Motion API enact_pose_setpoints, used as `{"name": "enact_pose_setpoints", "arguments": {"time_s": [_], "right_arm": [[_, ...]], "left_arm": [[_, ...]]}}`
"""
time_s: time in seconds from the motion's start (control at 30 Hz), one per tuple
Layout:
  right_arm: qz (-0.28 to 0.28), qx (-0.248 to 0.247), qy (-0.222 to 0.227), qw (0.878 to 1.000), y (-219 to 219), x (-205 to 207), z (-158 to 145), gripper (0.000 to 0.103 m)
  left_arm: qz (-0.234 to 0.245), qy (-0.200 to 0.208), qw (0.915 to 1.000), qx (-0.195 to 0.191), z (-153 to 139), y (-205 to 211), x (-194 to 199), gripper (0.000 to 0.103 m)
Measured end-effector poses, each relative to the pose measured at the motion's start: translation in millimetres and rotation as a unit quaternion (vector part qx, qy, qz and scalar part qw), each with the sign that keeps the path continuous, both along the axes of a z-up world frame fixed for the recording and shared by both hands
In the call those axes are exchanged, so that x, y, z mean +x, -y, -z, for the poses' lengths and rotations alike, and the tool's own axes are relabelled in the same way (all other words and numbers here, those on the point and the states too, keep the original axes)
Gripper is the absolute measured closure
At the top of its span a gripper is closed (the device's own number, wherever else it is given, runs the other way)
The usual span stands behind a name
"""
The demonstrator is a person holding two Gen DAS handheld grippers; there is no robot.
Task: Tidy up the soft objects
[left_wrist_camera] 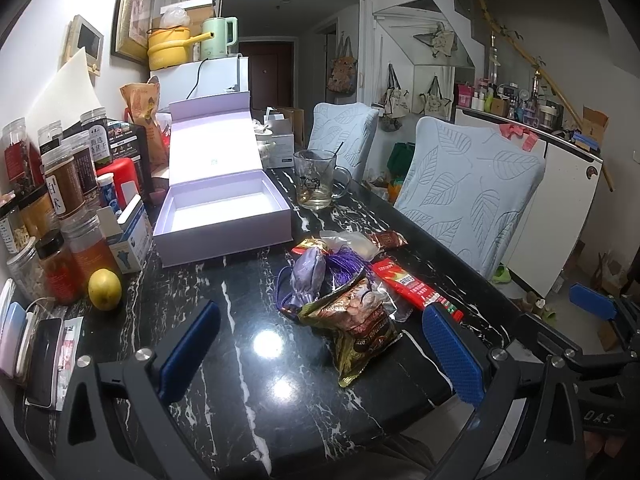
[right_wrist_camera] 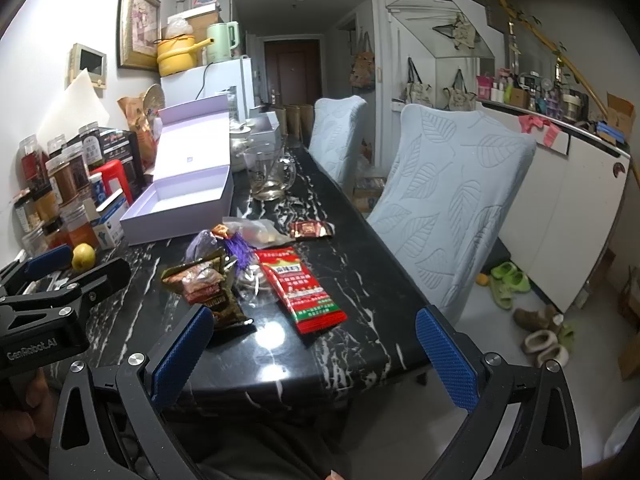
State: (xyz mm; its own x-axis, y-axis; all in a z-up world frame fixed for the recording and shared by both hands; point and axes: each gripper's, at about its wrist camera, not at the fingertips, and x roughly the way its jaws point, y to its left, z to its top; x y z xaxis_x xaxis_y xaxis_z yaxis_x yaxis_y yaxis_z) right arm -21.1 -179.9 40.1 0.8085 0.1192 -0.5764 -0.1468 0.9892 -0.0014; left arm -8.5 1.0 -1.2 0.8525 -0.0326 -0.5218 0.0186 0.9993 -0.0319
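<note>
A heap of soft packets lies mid-table: a brown-gold snack bag, a purple pouch with a tassel, a red sachet, a small dark red packet and a clear bag. An open lilac box stands empty behind them. My left gripper is open just short of the snack bag. My right gripper is open near the table's front edge, holding nothing.
Jars, a red canister and small boxes crowd the left edge, with a yellow fruit and a phone. A glass mug stands behind the heap. Two covered chairs line the right side.
</note>
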Motion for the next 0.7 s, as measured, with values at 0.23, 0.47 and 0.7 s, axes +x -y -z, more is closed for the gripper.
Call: {"name": "enact_pose_setpoints", "arguments": {"time_s": [0.23, 0.47, 0.7], "right_arm": [[0.000, 0.000, -0.001, 1.000, -0.3, 0.3, 1.0, 0.000], [0.004, 0.001, 0.001, 1.000, 0.4, 1.0, 1.4, 0.000], [0.003, 0.001, 0.001, 1.000, 1.0, 1.1, 1.6, 0.000]], "left_arm": [[0.000, 0.000, 1.0000, -0.001, -0.1, -0.1, -1.0, 0.000], [0.001, 0.000, 1.0000, 0.000, -0.2, 0.3, -1.2, 0.000], [0.001, -0.001, 1.0000, -0.001, -0.3, 1.5, -2.3, 0.000]]}}
